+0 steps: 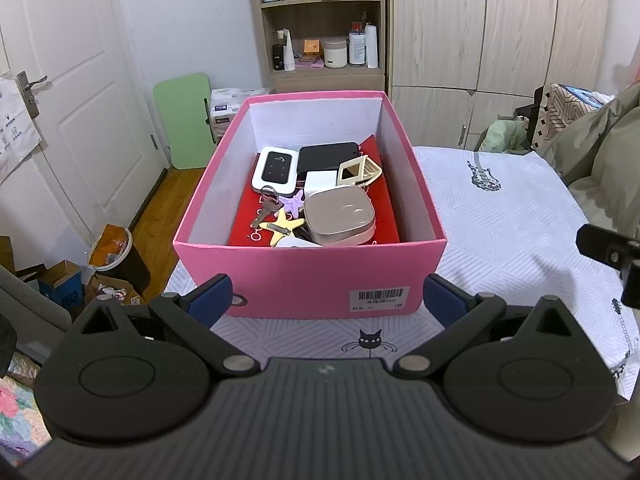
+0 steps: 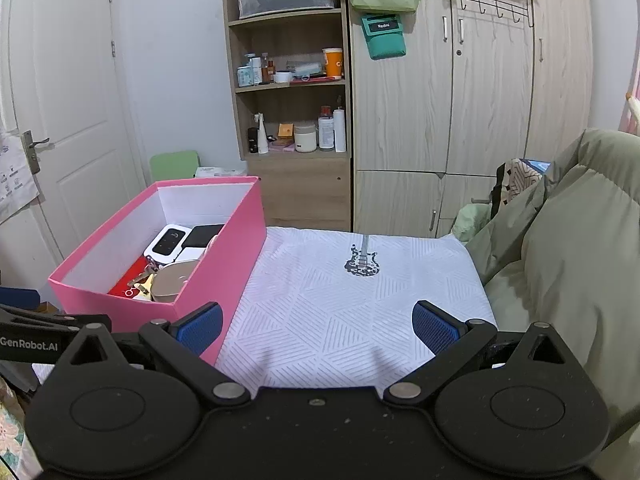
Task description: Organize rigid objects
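hovering before the pink box (image 1: 308, 280) on the bed sheet (image 2: 340, 312), the left gripper (image 1: 326, 298) and right gripper (image 2: 316, 326) both gape empty — likely because the rigid clutter, router (image 1: 276, 168) and keys (image 1: 266, 204) included, already sits inside.

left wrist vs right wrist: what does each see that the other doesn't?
Left wrist only: barcode label on the pink cardboard box, black cat print, cream plastic frame inside the box. Right wrist only: teal pouch hanging on the wardrobe, wire hook rack. Both: the box, white pocket router, guitar print, wooden shelf unit; each view's own tongs stand open and empty.
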`<action>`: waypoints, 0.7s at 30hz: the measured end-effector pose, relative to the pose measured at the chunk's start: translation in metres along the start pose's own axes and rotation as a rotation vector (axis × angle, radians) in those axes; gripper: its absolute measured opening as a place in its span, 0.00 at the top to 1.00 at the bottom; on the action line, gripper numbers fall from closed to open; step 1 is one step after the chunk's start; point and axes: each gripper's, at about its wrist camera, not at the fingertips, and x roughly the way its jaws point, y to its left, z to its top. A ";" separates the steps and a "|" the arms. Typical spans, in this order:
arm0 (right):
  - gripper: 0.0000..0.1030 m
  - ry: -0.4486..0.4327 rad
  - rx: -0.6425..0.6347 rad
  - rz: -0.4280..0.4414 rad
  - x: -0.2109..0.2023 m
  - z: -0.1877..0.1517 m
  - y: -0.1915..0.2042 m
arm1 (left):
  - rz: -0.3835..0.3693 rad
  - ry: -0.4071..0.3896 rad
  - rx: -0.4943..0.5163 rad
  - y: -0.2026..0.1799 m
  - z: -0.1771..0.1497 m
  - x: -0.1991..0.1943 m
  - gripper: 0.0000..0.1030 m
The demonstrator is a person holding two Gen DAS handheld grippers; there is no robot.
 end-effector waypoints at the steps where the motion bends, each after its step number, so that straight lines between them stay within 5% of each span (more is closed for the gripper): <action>1: 0.01 0.002 0.001 -0.001 0.000 0.000 0.000 | 0.001 -0.001 0.001 0.000 0.000 0.000 0.00; 21: 0.01 0.015 -0.005 -0.026 0.004 -0.001 0.000 | 0.001 -0.002 0.023 0.000 -0.003 0.001 0.00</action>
